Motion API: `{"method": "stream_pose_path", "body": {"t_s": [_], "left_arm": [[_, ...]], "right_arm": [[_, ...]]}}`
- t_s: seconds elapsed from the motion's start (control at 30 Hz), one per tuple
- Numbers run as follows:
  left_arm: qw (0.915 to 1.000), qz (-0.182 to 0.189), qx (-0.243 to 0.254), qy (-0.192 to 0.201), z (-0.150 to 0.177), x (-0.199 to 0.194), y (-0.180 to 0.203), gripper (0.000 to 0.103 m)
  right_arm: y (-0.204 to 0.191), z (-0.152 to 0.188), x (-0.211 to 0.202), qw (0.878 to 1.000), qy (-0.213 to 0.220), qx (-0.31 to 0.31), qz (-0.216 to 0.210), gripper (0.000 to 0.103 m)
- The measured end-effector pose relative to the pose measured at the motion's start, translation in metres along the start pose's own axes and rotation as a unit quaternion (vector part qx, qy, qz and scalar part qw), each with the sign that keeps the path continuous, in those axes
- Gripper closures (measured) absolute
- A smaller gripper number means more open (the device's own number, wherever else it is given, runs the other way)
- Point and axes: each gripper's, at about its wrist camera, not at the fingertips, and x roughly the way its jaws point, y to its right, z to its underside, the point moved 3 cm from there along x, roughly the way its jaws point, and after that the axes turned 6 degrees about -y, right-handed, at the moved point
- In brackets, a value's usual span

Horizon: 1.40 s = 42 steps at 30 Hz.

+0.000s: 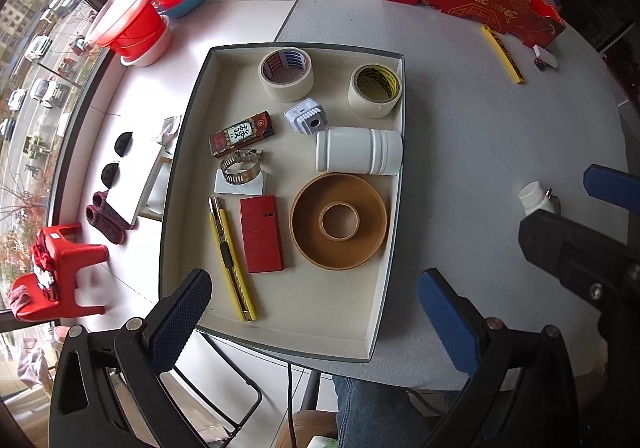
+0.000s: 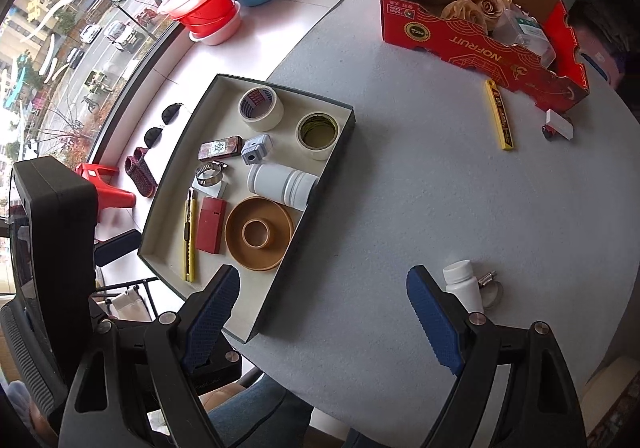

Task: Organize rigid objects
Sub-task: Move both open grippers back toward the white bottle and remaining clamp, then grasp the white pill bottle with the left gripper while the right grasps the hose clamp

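We see 10 items already in the tray [image 1: 390,207]; on the table [image 2: 400,167], a bottle [image 2: 464,284] near its near edge and a yellow strip [image 2: 500,115] by the red box [image 2: 480,43] remain. Left gripper [image 1: 316,312] and right gripper [image 2: 324,312] stand wide, empty.

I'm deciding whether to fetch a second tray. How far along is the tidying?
Done: the tray already holds two tape rolls, a white jar, a brown ring, a red case and a yellow knife. In hand: nothing; the left gripper and the right gripper are both open and empty. Left: the small white bottle, a yellow strip and a white block lie on the table.
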Motion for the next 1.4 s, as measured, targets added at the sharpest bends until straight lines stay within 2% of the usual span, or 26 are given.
{"method": "stream_pose_path", "body": {"t_s": [0.13, 0.27, 0.37, 0.5, 0.57, 0.67, 0.77, 0.87, 1.07, 1.27, 1.4], "left_arm": [[0.9994, 0.008, 0.031, -0.012, -0.005, 0.007, 0.027, 0.0], [0.9968, 0.01, 0.077, -0.021, -0.008, 0.014, 0.06, 0.0], [0.9932, 0.018, 0.112, -0.024, -0.01, 0.019, 0.09, 0.0], [0.9884, 0.033, 0.145, -0.032, -0.013, 0.029, 0.131, 0.0], [0.9879, 0.052, 0.139, -0.043, -0.018, 0.036, 0.149, 0.0], [0.9886, 0.092, 0.106, -0.056, -0.028, 0.043, 0.17, 0.0], [0.9897, 0.106, 0.079, -0.054, -0.04, 0.049, 0.188, 0.0], [0.9907, 0.109, 0.068, -0.044, -0.048, 0.054, 0.203, 0.0], [0.9924, 0.079, 0.069, -0.064, -0.047, 0.081, 0.21, 0.0], [0.9943, 0.055, 0.058, -0.071, -0.05, 0.095, 0.182, 0.0], [0.9945, 0.051, 0.069, -0.06, -0.058, 0.098, 0.178, 0.0]], "right_arm": [[0.032, 0.013, 0.004, 0.999, -0.007, 0.043, -0.002, 0.016], [0.079, 0.035, 0.008, 0.994, -0.013, 0.11, 0.001, 0.016], [0.123, 0.058, 0.012, 0.984, -0.018, 0.175, 0.006, 0.016], [0.178, 0.1, 0.018, 0.964, -0.031, 0.263, 0.01, 0.016], [0.199, 0.12, 0.021, 0.954, -0.041, 0.297, 0.011, 0.016], [0.222, 0.147, 0.026, 0.94, -0.053, 0.337, 0.009, 0.016], [0.233, 0.163, 0.03, 0.934, -0.062, 0.353, 0.008, 0.016], [0.237, 0.171, 0.032, 0.933, -0.07, 0.352, 0.008, 0.016], [0.236, 0.171, 0.037, 0.935, -0.081, 0.345, 0.009, 0.016], [0.227, 0.153, 0.039, 0.942, -0.079, 0.326, 0.006, 0.016], [0.219, 0.123, 0.044, 0.953, -0.072, 0.292, 0.018, 0.016]]}}
